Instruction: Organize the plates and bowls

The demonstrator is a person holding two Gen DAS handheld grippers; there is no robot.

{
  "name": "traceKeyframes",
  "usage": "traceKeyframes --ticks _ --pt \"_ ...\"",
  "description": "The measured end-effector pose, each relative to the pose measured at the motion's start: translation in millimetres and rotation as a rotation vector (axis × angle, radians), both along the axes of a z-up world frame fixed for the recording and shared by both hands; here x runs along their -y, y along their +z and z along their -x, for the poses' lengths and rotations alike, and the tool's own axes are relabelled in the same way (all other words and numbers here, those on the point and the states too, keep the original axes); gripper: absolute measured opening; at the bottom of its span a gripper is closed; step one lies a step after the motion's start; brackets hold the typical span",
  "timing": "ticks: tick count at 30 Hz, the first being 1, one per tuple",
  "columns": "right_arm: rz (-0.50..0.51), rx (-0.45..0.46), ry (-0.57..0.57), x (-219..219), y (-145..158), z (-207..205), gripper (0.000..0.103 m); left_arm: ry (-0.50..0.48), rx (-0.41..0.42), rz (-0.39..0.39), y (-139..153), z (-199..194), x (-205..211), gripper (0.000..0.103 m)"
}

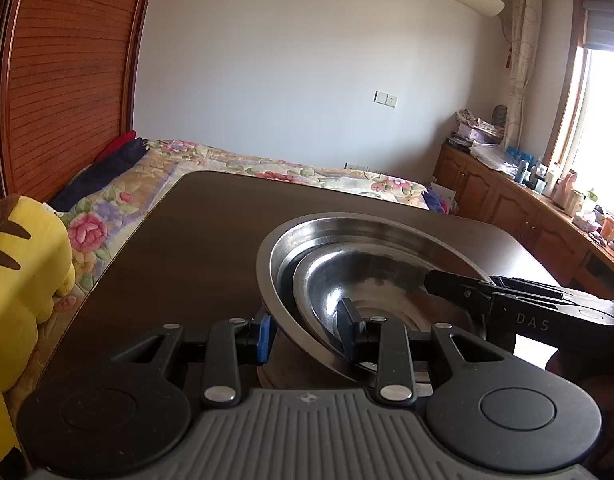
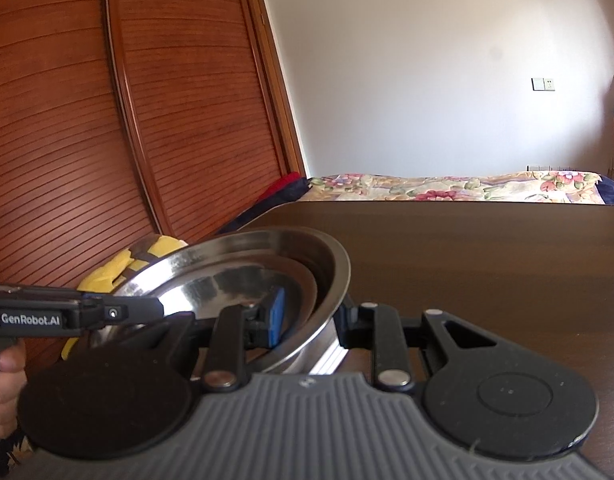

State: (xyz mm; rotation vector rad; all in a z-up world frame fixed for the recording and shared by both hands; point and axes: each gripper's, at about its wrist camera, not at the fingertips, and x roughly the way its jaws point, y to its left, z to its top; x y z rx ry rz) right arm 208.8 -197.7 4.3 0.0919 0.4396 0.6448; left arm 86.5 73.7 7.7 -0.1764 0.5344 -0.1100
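A nest of shiny steel dishes hangs over the dark table [image 1: 179, 240]: a wide outer bowl [image 1: 267, 268] with a smaller bowl [image 1: 331, 288] inside it. My left gripper [image 1: 307, 330] is shut on the near rim, its blue pad outside the wall and the other finger inside. My right gripper [image 1: 433, 280] comes in from the right and grips the opposite rim. In the right wrist view the outer bowl [image 2: 331, 264] tilts, and my right gripper [image 2: 311, 318] straddles its wall. There my left gripper [image 2: 157, 310] reaches in from the left, held by a hand [image 2: 3, 384].
The table's far edge [image 2: 447, 203] borders a bed with a flowered quilt [image 1: 267, 164]. A yellow plush toy [image 1: 23, 280] sits off the table's left side. A slatted wooden wardrobe [image 2: 67, 120] stands at the left. Cluttered wooden cabinets [image 1: 507, 200] run under the window.
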Motion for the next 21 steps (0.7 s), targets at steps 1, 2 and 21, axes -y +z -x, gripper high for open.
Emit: traceKeyframes --ticks 1,2,21 --pt "0.003 0.001 0.0 -0.6 -0.2 0.1 0.028 0.0 -0.003 0.001 -0.6 0.2 0.2 0.035" --pt "0.006 0.0 0.0 -1.8 0.7 -1.3 0.028 0.001 -0.006 0.003 -1.4 0.2 0.1 0.035" --pt "0.04 0.006 -0.002 -5.8 -1.5 -2.3 0.029 -0.003 0.013 -0.011 -3.8 3.4 4.9 0.037"
